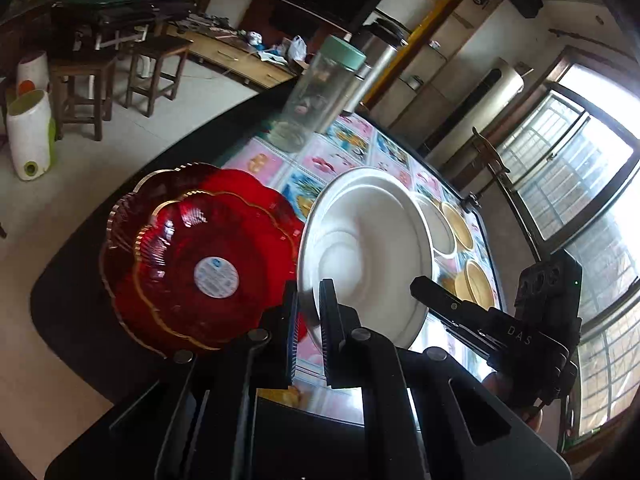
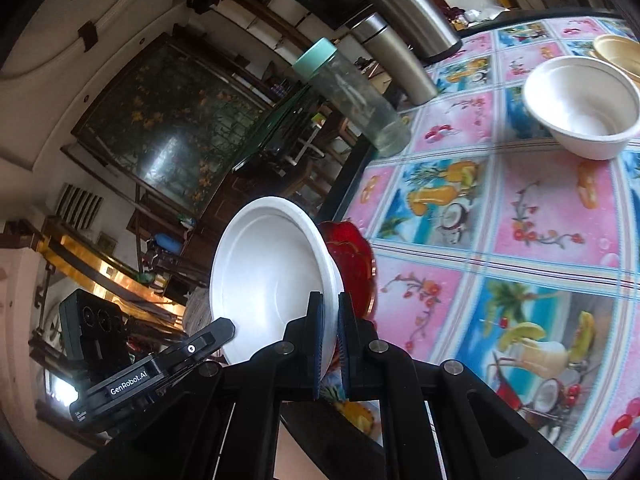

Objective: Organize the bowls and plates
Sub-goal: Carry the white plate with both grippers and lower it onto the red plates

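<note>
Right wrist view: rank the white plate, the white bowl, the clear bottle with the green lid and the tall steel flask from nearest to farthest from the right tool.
1. White plate, clamped in the right tool.
2. White bowl, upper right on the tablecloth.
3. Clear bottle, near the table's far edge.
4. Tall steel flask, behind the bottle.

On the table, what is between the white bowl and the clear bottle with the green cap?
In the right wrist view, only bare flowered tablecloth lies between the white bowl and the clear bottle.

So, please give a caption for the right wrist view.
Right tool clamps round white foam plate above the cocktail-print tablecloth.
</note>
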`<action>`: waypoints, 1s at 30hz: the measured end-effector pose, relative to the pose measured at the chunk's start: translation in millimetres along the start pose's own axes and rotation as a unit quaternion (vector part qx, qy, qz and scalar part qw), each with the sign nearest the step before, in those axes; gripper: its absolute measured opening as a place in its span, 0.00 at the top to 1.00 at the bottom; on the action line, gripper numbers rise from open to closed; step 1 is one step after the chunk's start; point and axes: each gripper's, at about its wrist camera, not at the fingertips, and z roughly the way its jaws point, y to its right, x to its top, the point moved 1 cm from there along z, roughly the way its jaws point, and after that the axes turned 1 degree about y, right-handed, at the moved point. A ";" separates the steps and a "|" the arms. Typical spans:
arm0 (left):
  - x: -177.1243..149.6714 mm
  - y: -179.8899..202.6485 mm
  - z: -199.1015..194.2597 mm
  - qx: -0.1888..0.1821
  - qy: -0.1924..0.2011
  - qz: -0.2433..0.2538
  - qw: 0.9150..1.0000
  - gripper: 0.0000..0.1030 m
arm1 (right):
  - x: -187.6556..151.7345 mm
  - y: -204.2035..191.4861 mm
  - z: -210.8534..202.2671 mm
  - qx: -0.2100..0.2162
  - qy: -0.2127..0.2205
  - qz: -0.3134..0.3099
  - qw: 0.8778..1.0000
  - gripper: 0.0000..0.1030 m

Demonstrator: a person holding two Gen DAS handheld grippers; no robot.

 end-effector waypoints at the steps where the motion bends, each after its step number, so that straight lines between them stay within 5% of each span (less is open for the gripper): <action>1: 1.6 -7.6 -4.5 0.010 0.006 -0.003 1.000 0.93 | -0.7 -6.8 7.6 0.001 -0.003 -0.006 1.000 0.93; 13: 1.0 -66.1 18.5 0.079 -0.010 -0.040 0.996 0.93 | -16.6 -19.2 76.8 -0.030 -0.068 -0.025 0.997 0.92; 30: -9.4 -82.5 52.7 0.094 -0.053 -0.054 0.993 0.92 | -25.3 2.3 104.0 -0.044 -0.082 -0.018 0.996 0.92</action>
